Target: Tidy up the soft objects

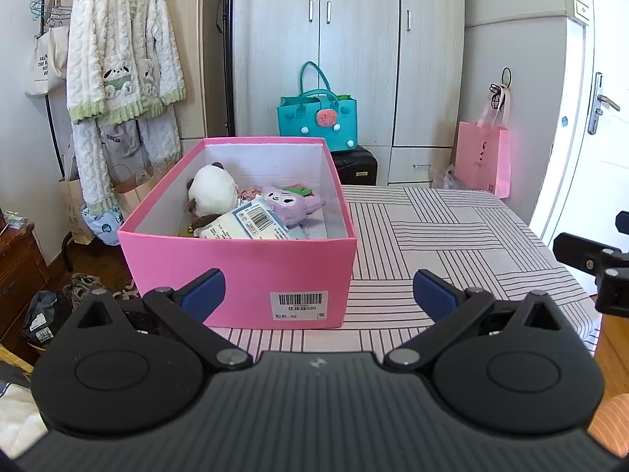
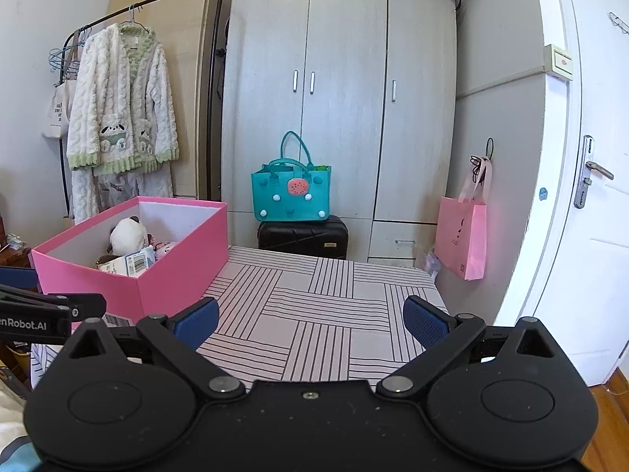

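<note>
A pink box (image 1: pixel 236 271) stands on the striped table (image 1: pixel 452 244). Inside lie a white plush (image 1: pixel 212 192), a purple plush (image 1: pixel 287 202) and a packaged item with a barcode (image 1: pixel 251 226). My left gripper (image 1: pixel 318 295) is open in front of the box's near wall, holding nothing. In the right wrist view the box (image 2: pixel 169 275) sits at the left, and the white plush (image 2: pixel 127 234) shows inside. My right gripper (image 2: pixel 310 320) is open over bare tablecloth (image 2: pixel 314 314), to the right of the box and apart from it.
A wardrobe (image 2: pixel 338 98) stands behind the table, with a teal bag (image 2: pixel 291 192) on a black suitcase (image 2: pixel 302 238). A pink paper bag (image 2: pixel 462 236) hangs at the right beside a white door (image 2: pixel 589 157). A fluffy robe (image 1: pixel 122 43) hangs on a rack at the left.
</note>
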A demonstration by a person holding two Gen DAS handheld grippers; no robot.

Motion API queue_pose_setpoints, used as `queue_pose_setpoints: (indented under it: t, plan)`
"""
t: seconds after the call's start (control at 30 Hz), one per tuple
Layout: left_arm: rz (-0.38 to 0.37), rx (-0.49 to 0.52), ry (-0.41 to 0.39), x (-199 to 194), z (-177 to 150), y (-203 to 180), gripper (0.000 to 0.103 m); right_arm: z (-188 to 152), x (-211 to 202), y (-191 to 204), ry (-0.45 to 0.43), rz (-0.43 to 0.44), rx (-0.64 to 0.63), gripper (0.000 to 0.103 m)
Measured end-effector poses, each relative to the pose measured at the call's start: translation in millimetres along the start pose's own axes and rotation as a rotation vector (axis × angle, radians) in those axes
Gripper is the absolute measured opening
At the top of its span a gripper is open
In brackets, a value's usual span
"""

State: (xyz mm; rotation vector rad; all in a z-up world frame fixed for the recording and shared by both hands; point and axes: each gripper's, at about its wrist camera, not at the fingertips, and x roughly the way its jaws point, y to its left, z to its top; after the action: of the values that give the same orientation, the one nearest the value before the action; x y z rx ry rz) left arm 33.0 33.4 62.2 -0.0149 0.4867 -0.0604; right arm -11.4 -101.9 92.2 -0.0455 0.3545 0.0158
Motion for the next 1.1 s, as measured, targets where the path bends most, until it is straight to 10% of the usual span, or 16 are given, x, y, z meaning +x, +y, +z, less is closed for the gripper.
queue_pose_setpoints:
  t: [1.1]
  plan:
    - [0.006,0.043,-0.038,0.0,-8.1,-4.4,0.103,-9.6,7.4,-5.2,0.006,-0.026,0.022,0.101]
